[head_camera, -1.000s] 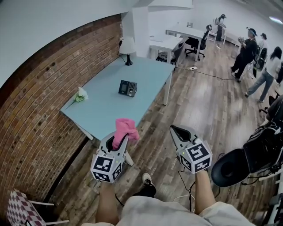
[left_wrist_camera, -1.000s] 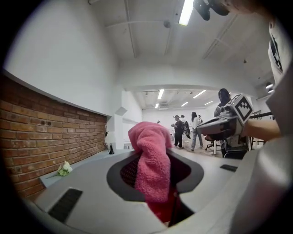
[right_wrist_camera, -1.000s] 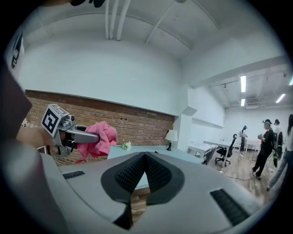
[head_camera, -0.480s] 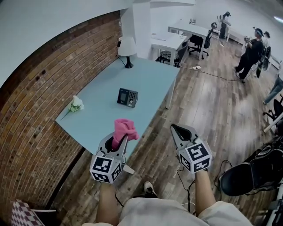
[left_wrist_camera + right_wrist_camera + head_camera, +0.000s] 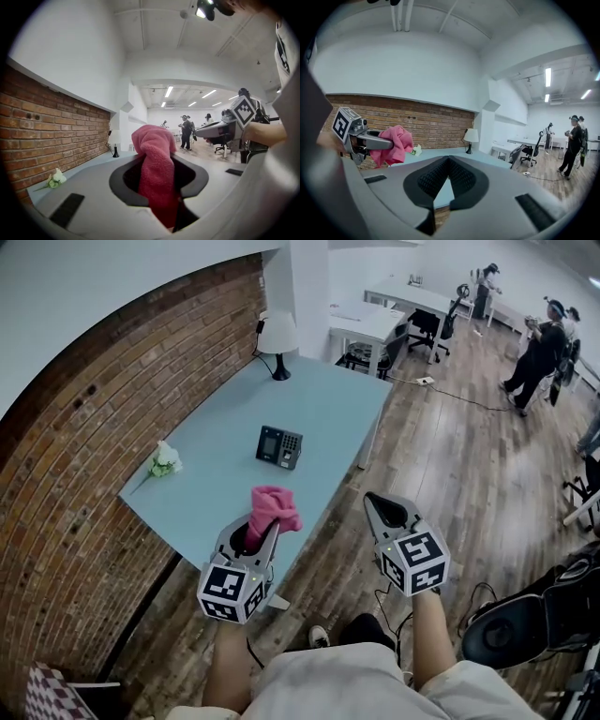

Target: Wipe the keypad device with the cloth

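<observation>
The dark keypad device (image 5: 279,447) lies flat near the middle of the light blue table (image 5: 216,493). My left gripper (image 5: 265,519) hovers over the table's near edge, shut on a pink cloth (image 5: 272,505) that bunches up between its jaws (image 5: 157,176). To its right, my right gripper (image 5: 379,503) hangs over the wooden floor, shut, with nothing between its jaws. In the right gripper view the left gripper with the pink cloth (image 5: 393,143) shows at the left. Both grippers are well short of the device.
A white table lamp (image 5: 277,337) stands at the table's far corner and a small white flower (image 5: 163,459) lies near its left edge. A brick wall (image 5: 84,427) runs along the left. More desks, office chairs and several people (image 5: 539,343) are at the back right.
The view has shifted closer to the table. Both grippers keep their pose, the left still holding the cloth. The people at the back right have moved.
</observation>
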Motion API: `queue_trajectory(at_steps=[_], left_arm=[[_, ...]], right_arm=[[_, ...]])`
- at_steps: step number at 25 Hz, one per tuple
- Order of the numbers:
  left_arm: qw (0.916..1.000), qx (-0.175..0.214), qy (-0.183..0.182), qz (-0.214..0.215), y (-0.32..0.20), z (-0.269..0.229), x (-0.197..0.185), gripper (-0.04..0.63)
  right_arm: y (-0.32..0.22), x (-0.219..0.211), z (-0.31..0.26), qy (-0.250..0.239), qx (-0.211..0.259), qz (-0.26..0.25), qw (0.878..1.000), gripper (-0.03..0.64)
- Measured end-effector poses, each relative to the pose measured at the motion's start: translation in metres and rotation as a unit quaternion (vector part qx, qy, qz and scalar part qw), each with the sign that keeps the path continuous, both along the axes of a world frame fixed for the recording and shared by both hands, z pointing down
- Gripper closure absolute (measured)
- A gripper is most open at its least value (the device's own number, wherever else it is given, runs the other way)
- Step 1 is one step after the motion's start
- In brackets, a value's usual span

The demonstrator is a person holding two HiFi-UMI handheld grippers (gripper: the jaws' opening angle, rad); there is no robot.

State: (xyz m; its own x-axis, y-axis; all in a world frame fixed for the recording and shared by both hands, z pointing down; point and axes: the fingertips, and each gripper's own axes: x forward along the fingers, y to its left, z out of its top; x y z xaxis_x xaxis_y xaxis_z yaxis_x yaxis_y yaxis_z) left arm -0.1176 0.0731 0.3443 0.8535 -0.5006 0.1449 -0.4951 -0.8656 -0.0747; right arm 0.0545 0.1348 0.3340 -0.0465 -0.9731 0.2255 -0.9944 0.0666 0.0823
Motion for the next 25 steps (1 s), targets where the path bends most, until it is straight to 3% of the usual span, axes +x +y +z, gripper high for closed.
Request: queue_trajectory(at_steps=[11,25], left_arm=[[0.9996,0.004,0.017,-0.021,-0.026,-0.009,-0.002,0.448],[0.9979,-0.014,0.009,-0.063,-0.091,0.003,0.007,0.446]], right_arm=[[-0.045,-0.001,-0.002,-0.001,-0.011,-0.039,0.999,0.606],[-0.141,0.013,0.011,-0.006,-0.018,-0.086,0.996,0.606]])
